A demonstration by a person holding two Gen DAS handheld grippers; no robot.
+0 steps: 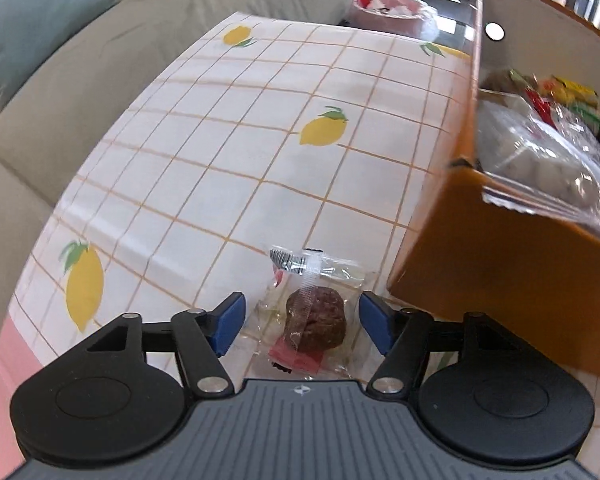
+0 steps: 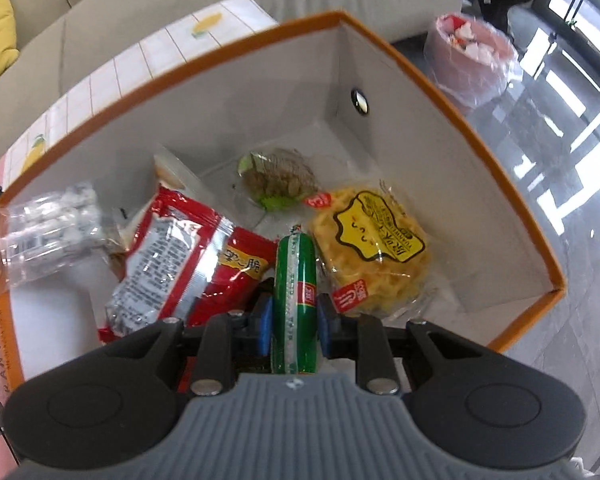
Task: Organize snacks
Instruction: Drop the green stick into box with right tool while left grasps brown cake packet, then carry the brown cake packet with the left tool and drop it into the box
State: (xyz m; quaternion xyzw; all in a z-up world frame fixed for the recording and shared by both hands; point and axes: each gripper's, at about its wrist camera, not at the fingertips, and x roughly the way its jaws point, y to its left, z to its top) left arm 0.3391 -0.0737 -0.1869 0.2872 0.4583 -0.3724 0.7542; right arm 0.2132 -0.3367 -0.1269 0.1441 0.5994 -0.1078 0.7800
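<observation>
The right gripper (image 2: 294, 322) is clamping a green sausage stick (image 2: 294, 300) over the orange box (image 2: 500, 184), ready to drop it, while the left gripper (image 1: 302, 326) is straddling, jaws apart, a wrapped brown cake (image 1: 316, 324) on the lemon-print tablecloth (image 1: 228, 160), needing only to close.

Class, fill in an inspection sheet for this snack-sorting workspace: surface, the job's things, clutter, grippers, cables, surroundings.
Surface: lemon-print tablecloth, mostly bare.
Job's things: orange box holding a red packet, a yellow noodle pack and clear bags; wrapped brown cake on the cloth beside the box.
Clutter: nothing seen.
Grippers: left gripper open, its pads either side of the cake, not touching; right gripper shut on a green sausage stick above the box.
Cables: nothing seen.
Surroundings: beige sofa, pink bin on a glossy floor.
</observation>
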